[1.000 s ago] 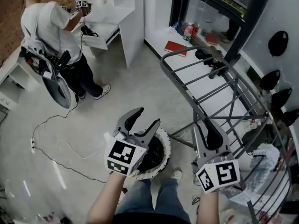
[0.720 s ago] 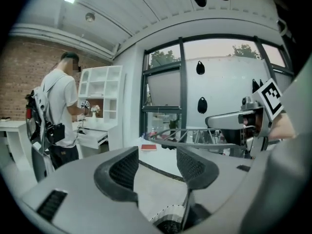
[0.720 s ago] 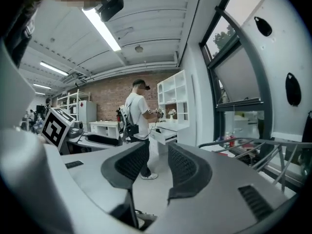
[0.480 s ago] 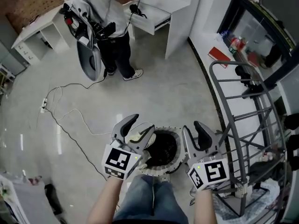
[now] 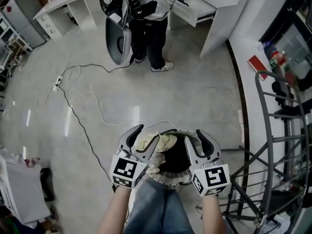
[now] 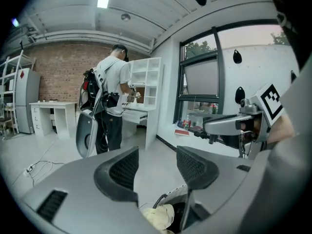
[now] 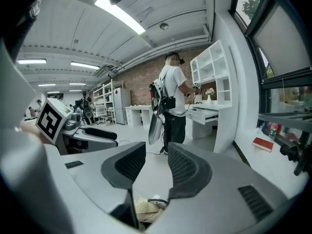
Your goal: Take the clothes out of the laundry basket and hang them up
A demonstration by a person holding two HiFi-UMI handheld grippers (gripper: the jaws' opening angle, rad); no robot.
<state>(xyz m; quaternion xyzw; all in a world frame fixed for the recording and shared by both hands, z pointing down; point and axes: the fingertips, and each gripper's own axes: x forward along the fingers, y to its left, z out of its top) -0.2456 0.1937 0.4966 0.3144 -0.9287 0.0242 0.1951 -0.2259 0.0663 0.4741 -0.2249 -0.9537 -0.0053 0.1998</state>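
Left gripper (image 5: 146, 132) and right gripper (image 5: 195, 134) hover just above the laundry basket (image 5: 165, 181). Left jaws wide apart, empty. Right jaws partly apart, empty. Pale garment (image 5: 162, 143) lies in the basket at its left side, under the left gripper. Drying rack (image 5: 267, 145) stands right of the basket.

Crumpled cream garment (image 5: 159, 145) in round laundry basket (image 5: 165, 178)

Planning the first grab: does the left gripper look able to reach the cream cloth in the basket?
Probably yes: the left gripper is open just above the cream cloth, which lies on top at the rim of the basket, with nothing between them.
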